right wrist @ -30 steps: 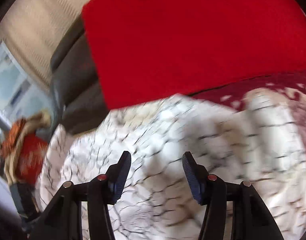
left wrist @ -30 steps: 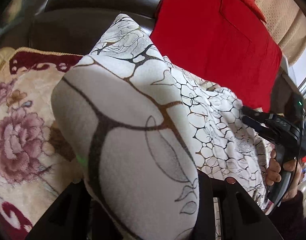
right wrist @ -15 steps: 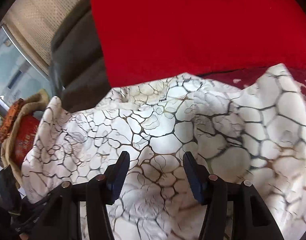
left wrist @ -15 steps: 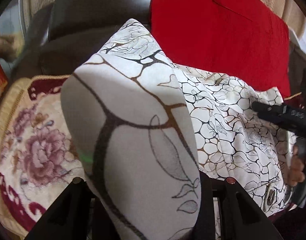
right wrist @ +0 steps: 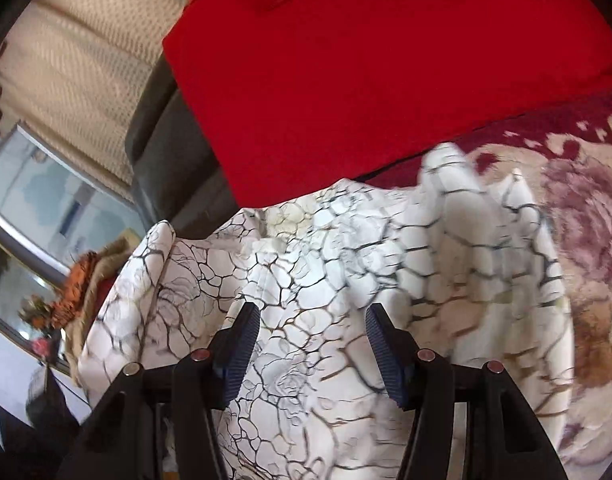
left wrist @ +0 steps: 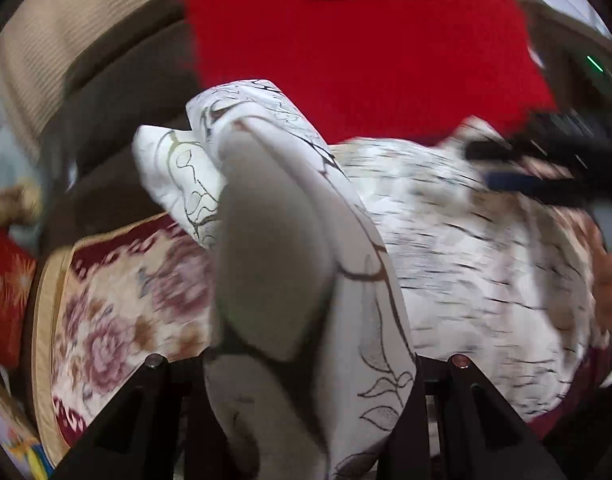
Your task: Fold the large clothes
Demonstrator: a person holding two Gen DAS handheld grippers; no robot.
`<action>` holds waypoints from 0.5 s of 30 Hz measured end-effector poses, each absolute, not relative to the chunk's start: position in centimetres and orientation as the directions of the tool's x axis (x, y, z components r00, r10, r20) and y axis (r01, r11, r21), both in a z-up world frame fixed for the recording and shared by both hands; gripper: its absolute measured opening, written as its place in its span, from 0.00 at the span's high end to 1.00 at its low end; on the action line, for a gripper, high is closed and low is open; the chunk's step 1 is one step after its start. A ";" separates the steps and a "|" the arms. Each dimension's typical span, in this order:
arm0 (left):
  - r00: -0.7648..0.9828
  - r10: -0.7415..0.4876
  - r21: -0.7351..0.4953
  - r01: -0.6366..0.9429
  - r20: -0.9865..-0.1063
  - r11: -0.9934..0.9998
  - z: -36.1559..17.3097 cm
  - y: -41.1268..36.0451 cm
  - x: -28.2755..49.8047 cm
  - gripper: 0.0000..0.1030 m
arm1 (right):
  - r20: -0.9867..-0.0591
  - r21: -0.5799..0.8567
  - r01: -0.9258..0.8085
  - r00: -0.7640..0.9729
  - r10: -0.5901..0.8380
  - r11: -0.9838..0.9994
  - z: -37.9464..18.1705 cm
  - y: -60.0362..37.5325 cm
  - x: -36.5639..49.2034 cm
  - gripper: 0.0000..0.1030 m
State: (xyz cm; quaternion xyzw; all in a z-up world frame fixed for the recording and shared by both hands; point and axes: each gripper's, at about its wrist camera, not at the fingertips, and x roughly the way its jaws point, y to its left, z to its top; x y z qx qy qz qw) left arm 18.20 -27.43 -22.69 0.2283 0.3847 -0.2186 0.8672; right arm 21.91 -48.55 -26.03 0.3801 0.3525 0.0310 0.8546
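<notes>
White garment [right wrist: 314,280] veined black and gold, plain red cloth [right wrist: 386,60], cream-and-maroon floral cover [left wrist: 117,300].

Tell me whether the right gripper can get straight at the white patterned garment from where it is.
Probably yes. The right gripper hangs open directly over the white patterned garment, with nothing between its blue pads and the cloth. The left gripper already clamps another fold.
</notes>
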 end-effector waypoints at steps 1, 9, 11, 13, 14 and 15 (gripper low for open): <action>0.602 -0.196 0.254 0.579 -0.774 0.775 -23.4 -29.1 17.4 0.68 | -0.568 0.693 0.219 0.753 0.333 0.686 -26.3 -49.3 21.7 0.42; 0.583 -0.157 0.347 0.655 -0.797 0.671 -27.9 -33.7 15.0 0.66 | -0.492 0.832 0.235 0.732 0.471 0.503 -29.7 -53.5 22.1 0.40; 0.549 -0.206 0.278 0.668 -0.810 0.690 -27.3 -32.9 15.0 0.61 | -0.464 0.856 0.224 0.731 0.500 0.466 -30.0 -53.5 22.6 0.30; 0.525 -0.264 0.229 0.695 -0.809 0.682 -26.4 -32.0 15.0 0.53 | -0.463 0.854 0.213 0.728 0.506 0.475 -29.7 -53.1 22.9 0.28; 0.512 -0.302 0.210 0.720 -0.804 0.662 -25.9 -31.5 14.7 0.48 | -0.474 0.844 0.212 0.722 0.503 0.492 -29.6 -52.6 23.2 0.28; 0.505 -0.324 0.201 0.735 -0.800 0.648 -25.7 -31.1 14.5 0.43 | -0.484 0.837 0.209 0.714 0.505 0.506 -29.6 -52.2 23.5 0.28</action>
